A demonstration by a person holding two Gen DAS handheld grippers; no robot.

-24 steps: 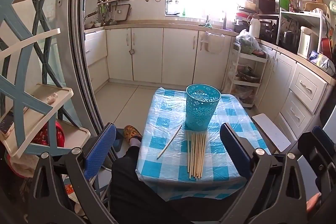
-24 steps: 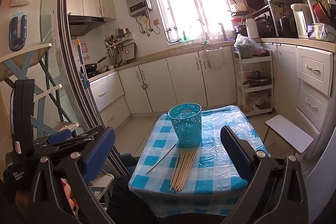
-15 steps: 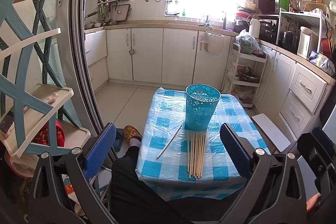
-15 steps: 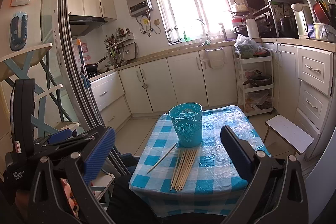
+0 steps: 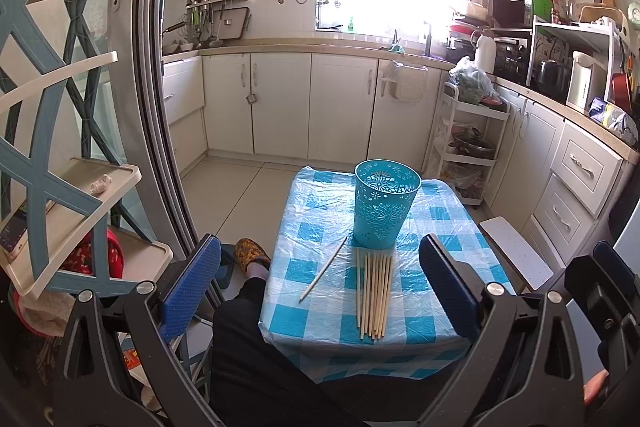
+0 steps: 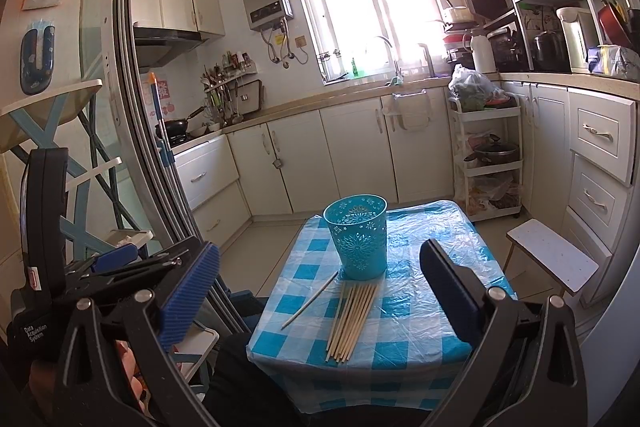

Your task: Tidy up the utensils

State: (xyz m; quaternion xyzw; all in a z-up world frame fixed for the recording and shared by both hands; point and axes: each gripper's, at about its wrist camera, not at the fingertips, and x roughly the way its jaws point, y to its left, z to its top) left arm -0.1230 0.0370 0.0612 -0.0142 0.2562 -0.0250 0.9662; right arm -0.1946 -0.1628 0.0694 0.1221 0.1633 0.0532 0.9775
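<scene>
1. Two grippers, left gripper [image 5: 318, 283] and right gripper [image 6: 320, 287], gape wide, empty, apparently poised above the table.
2. Pale wooden chopsticks [image 5: 373, 293] lie bundled at lower centre, touching the perforated turquoise plastic holder [image 5: 384, 209], likely their destination.
3. One stray chopstick [image 5: 323, 274] lies left.

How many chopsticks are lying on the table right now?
About 9: one single chopstick lies apart at a slant on the left, and roughly eight lie side by side in a bundle in front of the blue basket. The bundle may hide more.
</scene>
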